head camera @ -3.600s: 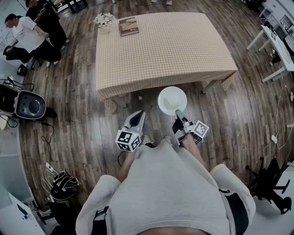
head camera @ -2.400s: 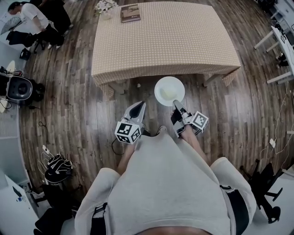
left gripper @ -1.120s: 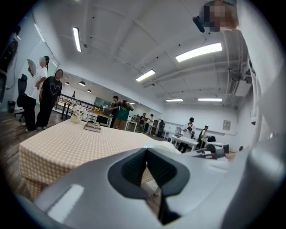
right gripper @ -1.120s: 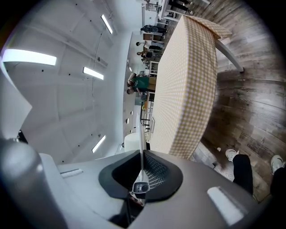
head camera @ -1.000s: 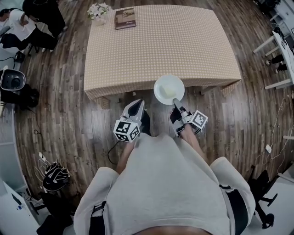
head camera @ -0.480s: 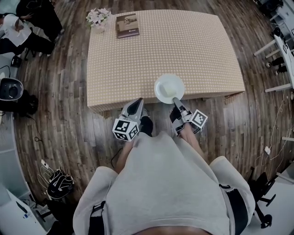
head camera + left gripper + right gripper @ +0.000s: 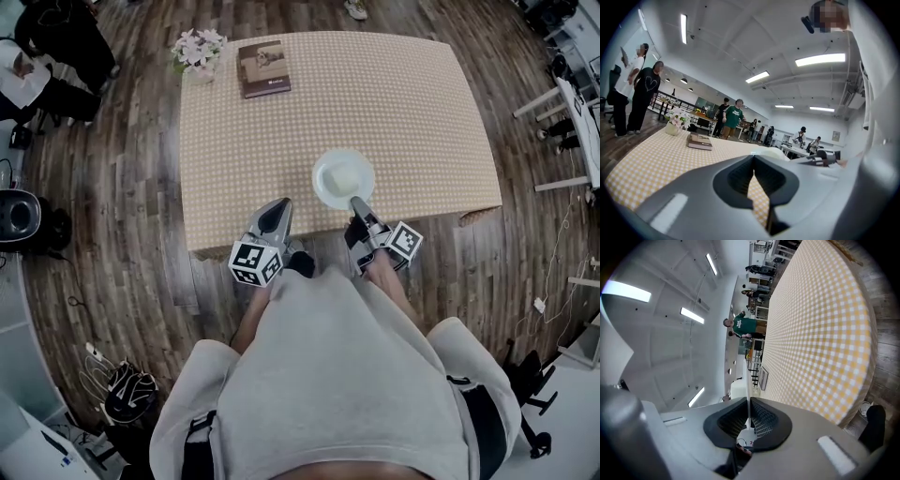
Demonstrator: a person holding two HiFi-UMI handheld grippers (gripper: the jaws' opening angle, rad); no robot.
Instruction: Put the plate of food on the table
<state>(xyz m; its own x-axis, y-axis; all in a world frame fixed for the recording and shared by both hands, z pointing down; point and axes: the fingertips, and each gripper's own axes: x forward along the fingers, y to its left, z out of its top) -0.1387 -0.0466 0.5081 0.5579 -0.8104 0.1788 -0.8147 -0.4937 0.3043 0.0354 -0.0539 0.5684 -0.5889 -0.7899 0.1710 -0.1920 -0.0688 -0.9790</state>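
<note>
**A:** Quick rundown, L to R?

**B:** Far L, on the wood floor [image 7: 131,197], there's a round black appliance [image 7: 14,217]. People [image 7: 56,37] are up by the far L corner. The table [image 7: 422,103] w/ checked cloth fills the middle. On its far L corner is a vase of flowers [image 7: 198,49]. Just R of that a book [image 7: 262,67] lies flat.

**A:** Your L tool?

**B:** L tool [image 7: 275,208] is at the table's near edge, pointing across the cloth. Its tips are pressed together w/ nothing btw them; the left gripper view shows that plainly. Its marker cube [image 7: 255,263] is back by my body.

**A:** And the plate?

**B:** The plate [image 7: 343,178] is white & round, w/ a pale heap of food [image 7: 345,175] in the middle. It's over the near part of the cloth, a bit R of centre. It's well apart from the book & flowers. Can't tell if its underside touches the cloth.

**A:** What's got it?

**B:** My R tool [image 7: 355,201] is pinching the plate's near rim. In the right gripper view the thin white rim runs edge-on btw the dark pads [image 7: 763,420], which are clamped on it. That tool also points across the table, approx parallel to the L one.

**A:** Anything further R?

**B:** Bare cloth to the table's R edge, then floor again. There's another white table [image 7: 574,89] at the far R, & a cable [image 7: 553,281] on the boards below it.
</note>
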